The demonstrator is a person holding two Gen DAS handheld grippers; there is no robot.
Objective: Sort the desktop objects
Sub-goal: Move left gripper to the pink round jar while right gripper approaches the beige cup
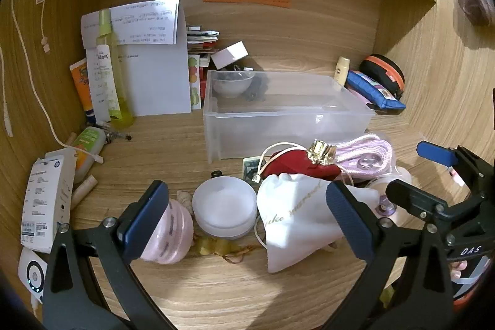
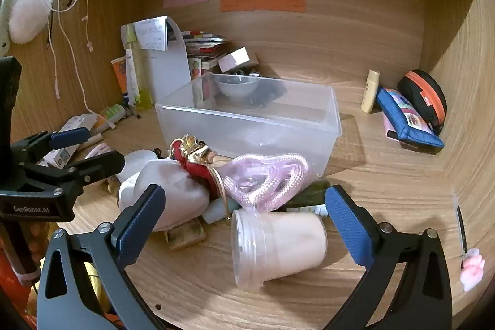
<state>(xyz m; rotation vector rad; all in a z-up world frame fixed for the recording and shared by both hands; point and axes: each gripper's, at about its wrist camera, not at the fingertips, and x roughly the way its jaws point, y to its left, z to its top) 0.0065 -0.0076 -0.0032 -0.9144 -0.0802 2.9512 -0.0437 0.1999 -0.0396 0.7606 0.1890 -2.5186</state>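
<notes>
1. The pile of stuff to sort is sitting on the wooden desk (image 2: 386,200), right in front of a clear plastic bin (image 2: 247,119) that's looking pretty much bare inside.
2. In that pile: a white drawstring pouch (image 1: 297,215) is lying on its side, a red pouch (image 1: 297,164) with a gold clip (image 1: 321,150) is leaning on top of it, and a bag of pink rope (image 2: 266,178) is resting against the bin's front wall.
3. A frosted round jar (image 1: 224,206) is sitting just left of the white pouch, and a pink ribbed cup (image 1: 171,234) is lying beside the jar.
4. A translucent plastic cup (image 2: 278,246) is lying on its side, open mouth facing left, just in front of the rope.
5. The left tongs (image 1: 247,221) are hanging wide open over the jar and white pouch, not gripping anything; one blue pad is overlapping the pink cup, the other the pouch, and I can't tell if they're touching.
6. The right tongs (image 2: 244,225) are spread wide too, with the tipped plastic cup sitting between the fingers, nothing pinched.
7. Further out: a small bowl (image 2: 236,87) is sitting behind the bin, a blue pouch (image 2: 405,119) and a black-and-orange case (image 2: 423,95) are leaning at the right wall, and a tall yellow-green bottle (image 1: 108,64) is standing at the back left in front of some papers.
</notes>
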